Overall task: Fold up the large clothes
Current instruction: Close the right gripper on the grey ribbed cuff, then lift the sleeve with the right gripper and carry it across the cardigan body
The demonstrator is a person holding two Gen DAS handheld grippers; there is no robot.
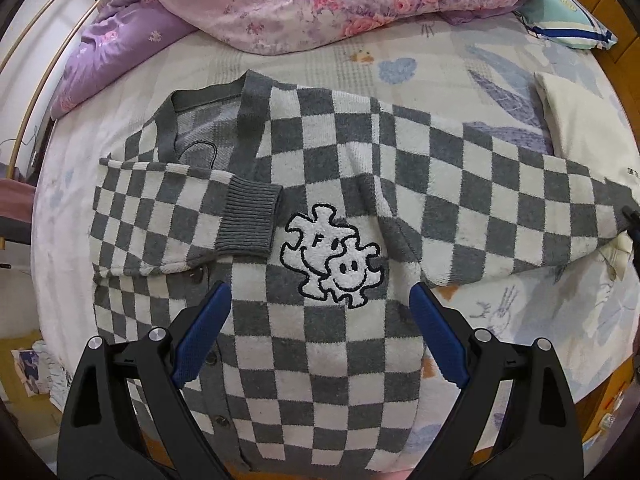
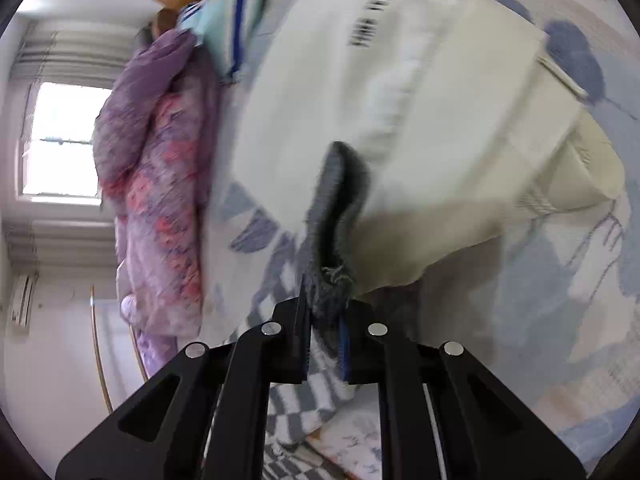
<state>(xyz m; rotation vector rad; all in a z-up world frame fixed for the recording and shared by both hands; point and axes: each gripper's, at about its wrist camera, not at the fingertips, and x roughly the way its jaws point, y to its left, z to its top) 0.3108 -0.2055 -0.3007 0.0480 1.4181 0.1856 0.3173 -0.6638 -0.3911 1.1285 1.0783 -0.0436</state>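
Observation:
A grey-and-white checkered cardigan [image 1: 320,200] with a white cartoon patch [image 1: 332,258] lies spread on the bed. Its left sleeve is folded across the chest, grey cuff [image 1: 248,220] near the middle. Its right sleeve [image 1: 520,192] stretches out to the right. My left gripper [image 1: 320,312] is open and empty, hovering above the cardigan's lower front. My right gripper [image 2: 324,320] is shut on the grey cuff [image 2: 336,208] of the right sleeve and holds it off the bed; its tip shows at the right edge of the left wrist view [image 1: 632,216].
A pink and purple floral quilt [image 1: 320,0] is heaped at the head of the bed. A folded cream garment [image 1: 580,128] lies to the right of the sleeve, also in the right wrist view [image 2: 420,100]. A teal pillow [image 1: 560,16] sits far right.

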